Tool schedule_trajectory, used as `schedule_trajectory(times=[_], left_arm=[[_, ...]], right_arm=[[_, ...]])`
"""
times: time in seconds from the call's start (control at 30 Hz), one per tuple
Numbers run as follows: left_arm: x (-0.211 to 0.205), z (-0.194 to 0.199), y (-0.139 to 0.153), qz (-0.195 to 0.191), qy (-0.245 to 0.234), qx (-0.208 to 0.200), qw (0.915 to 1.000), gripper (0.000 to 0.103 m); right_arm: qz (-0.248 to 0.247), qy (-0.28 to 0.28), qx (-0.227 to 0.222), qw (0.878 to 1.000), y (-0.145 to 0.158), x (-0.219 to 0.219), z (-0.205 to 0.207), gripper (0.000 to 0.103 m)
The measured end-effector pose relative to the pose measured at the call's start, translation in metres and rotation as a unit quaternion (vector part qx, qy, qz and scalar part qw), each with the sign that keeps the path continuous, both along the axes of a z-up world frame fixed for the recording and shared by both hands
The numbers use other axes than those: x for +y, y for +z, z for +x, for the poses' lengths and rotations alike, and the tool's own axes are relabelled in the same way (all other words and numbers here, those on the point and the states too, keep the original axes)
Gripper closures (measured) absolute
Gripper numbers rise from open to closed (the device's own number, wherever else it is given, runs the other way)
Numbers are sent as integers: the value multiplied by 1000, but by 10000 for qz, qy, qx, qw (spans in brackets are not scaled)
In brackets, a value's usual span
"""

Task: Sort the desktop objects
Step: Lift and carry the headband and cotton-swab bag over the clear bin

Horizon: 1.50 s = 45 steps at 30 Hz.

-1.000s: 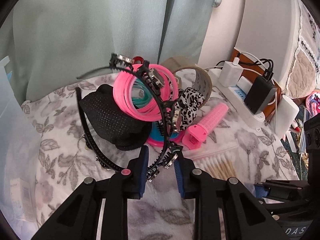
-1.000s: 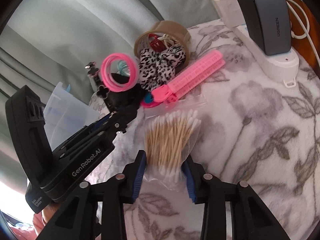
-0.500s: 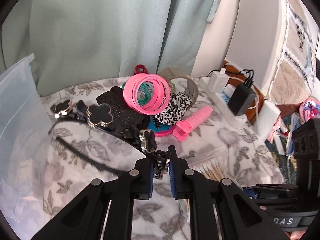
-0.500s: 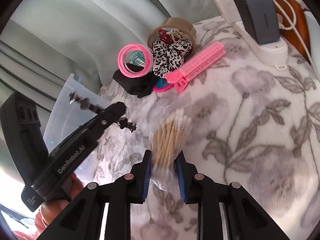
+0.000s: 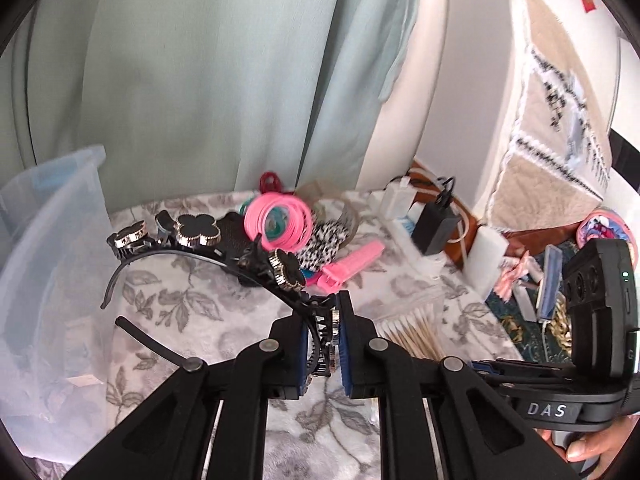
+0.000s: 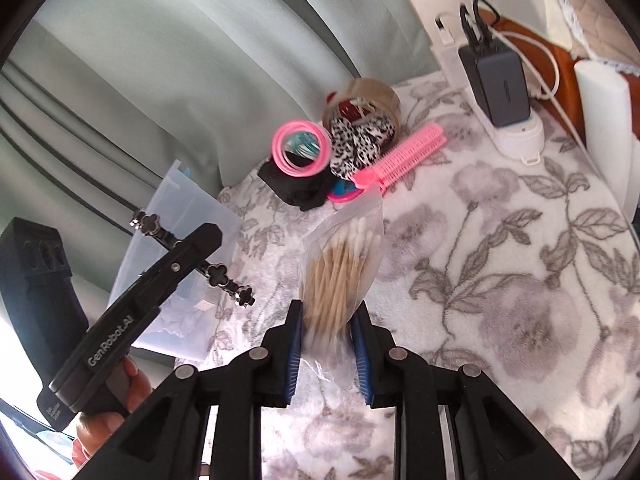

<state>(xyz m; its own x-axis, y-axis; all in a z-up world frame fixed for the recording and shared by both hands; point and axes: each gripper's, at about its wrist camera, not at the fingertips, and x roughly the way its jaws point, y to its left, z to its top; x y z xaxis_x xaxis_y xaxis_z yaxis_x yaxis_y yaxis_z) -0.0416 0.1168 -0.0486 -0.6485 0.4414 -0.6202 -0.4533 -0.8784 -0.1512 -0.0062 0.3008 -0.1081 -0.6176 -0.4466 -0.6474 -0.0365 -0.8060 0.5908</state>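
Above the floral cloth (image 6: pixel 500 240), left gripper (image 5: pixel 323 344) clamps headband (image 5: pixel 192 254), right gripper (image 6: pixel 327 354) clamps cotton-swab bag (image 6: pixel 340 268); keep both level toward the ten o'clock clear bin (image 5: pixel 52 264)

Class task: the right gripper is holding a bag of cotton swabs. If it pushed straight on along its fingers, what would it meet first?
Probably the floral cloth, since the right gripper points downward with the bag of cotton swabs leading. Beyond lies the pink hair clip; depth is unclear.

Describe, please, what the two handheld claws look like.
Both claws, left and right, are matte black, with angular arms, silver rivets and blue ribbed pads. The left body reads "GenRobot.AI" in white; the right body shows "DAS" and a green light.
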Motion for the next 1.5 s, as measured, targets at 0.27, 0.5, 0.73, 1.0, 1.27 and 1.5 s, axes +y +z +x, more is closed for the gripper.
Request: schedule_trajectory(times=[0.27,0.5,0.73,1.0,1.27,1.5], left_arm=[[-16,36,49,277,-142,720,9969,90],[-62,69,96,689,-120,1467,9867,90],[-121,87,122,928,489,2013,9739,90],[-180,86,122,1011,1312,2071,9642,90],[-214,77,108,912,1655,1887,9637,90],[-237,54,86,996,1796,1474,9675,90]], right_arm=[[61,-96,372,9992,32,-3,16,77],[124,-52,771,9969,68,-17,27,77],[110,109,1157,9932,102,-38,29,78],[46,517,1639,9851,139,-79,15,77],[-119,1346,1565,9784,139,-152,-16,78],[-88,1854,1431,9722,129,-199,-34,77]])
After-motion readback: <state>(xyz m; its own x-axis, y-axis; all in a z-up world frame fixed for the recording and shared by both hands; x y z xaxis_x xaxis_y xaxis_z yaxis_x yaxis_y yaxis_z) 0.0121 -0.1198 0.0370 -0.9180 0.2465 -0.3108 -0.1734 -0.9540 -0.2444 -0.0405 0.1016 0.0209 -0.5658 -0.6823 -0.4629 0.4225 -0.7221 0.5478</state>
